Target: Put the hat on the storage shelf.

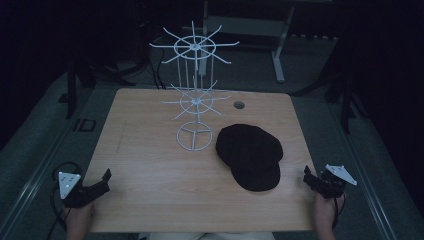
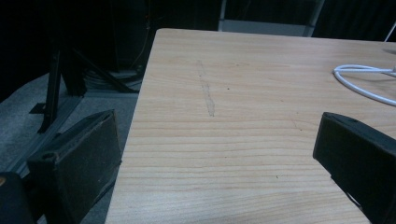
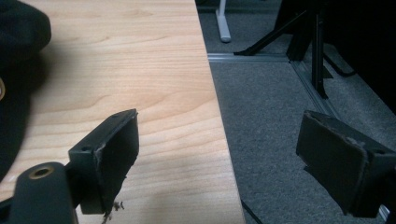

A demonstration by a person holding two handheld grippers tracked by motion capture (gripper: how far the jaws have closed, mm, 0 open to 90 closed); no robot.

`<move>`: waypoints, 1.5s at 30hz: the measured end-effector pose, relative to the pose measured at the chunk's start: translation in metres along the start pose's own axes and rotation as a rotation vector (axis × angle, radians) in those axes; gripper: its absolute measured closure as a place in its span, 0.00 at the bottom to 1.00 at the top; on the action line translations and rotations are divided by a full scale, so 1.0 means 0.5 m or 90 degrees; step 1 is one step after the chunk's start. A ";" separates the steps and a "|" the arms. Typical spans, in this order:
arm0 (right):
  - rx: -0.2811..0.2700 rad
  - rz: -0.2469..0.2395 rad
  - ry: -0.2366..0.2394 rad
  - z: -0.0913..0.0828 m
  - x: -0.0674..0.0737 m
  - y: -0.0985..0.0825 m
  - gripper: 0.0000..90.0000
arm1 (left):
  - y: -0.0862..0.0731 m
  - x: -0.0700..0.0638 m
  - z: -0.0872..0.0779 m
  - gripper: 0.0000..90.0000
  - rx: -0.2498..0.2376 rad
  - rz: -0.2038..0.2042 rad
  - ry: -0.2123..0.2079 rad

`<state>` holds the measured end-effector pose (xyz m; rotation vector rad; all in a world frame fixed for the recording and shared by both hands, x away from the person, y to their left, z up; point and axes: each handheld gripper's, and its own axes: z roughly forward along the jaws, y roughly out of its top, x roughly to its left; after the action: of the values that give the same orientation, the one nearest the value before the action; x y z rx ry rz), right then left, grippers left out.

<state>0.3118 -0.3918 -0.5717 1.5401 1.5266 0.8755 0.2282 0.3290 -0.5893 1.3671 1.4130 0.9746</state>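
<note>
High view: both grippers, left gripper [image 1: 106,176] and right gripper [image 1: 306,176], gape open at the wooden worktop [image 1: 150,165] edges; grabbing the floppy black cap [image 1: 250,155] could knock the spindly white wire rack [image 1: 196,100] over.

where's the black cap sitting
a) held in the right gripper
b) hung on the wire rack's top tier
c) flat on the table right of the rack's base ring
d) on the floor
c, the black cap lies flat on the table, just right of the white wire rack and its base ring.

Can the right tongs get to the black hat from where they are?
Probably yes. The right tongs are open at the table's right edge, and the black hat lies close by to their left. Bare table lies between them, with the white wire rack standing farther back.
</note>
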 end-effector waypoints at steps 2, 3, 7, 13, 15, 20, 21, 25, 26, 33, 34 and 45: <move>0.000 -0.006 0.001 0.000 0.001 0.000 0.14 | 0.000 0.000 0.000 0.02 0.000 0.000 0.000; 0.001 -0.006 0.005 0.000 0.001 0.000 0.14 | 0.000 0.000 0.000 0.02 0.000 -0.001 0.000; 0.011 -0.010 0.025 0.002 0.001 0.001 0.14 | 0.000 0.000 0.000 0.02 0.002 0.000 0.000; 0.004 -0.011 0.074 -0.019 0.010 0.026 0.14 | 0.000 0.000 0.001 0.02 0.003 -0.001 0.001; -0.003 -0.010 0.088 -0.029 0.017 0.038 0.14 | 0.000 -0.001 0.000 0.02 0.003 0.000 0.001; -0.018 -0.033 0.126 -0.059 0.044 0.084 0.13 | 0.000 0.000 0.001 0.02 0.002 -0.002 -0.001; -0.021 -0.037 0.130 -0.066 0.051 0.093 0.13 | 0.000 0.000 0.000 0.02 0.002 -0.002 -0.002; -0.042 -0.061 0.132 -0.086 0.076 0.131 0.13 | 0.000 0.000 0.000 0.02 0.002 -0.002 -0.003; -0.043 -0.068 0.131 -0.090 0.082 0.140 0.13 | 0.000 0.000 0.000 0.02 0.002 -0.002 -0.003; -0.043 -0.098 0.162 -0.092 0.114 0.191 0.15 | 0.000 0.000 0.001 0.02 0.003 -0.003 -0.004; -0.044 -0.097 0.170 -0.090 0.118 0.197 0.15 | 0.000 0.000 0.001 0.02 0.004 -0.003 -0.004; -0.025 -0.113 0.221 -0.063 0.186 0.226 0.16 | 0.000 0.000 0.001 0.02 0.002 -0.002 -0.006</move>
<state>0.3395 -0.2939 -0.4617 1.2460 1.8471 1.1035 0.2286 0.3290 -0.5893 1.3697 1.4104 0.9627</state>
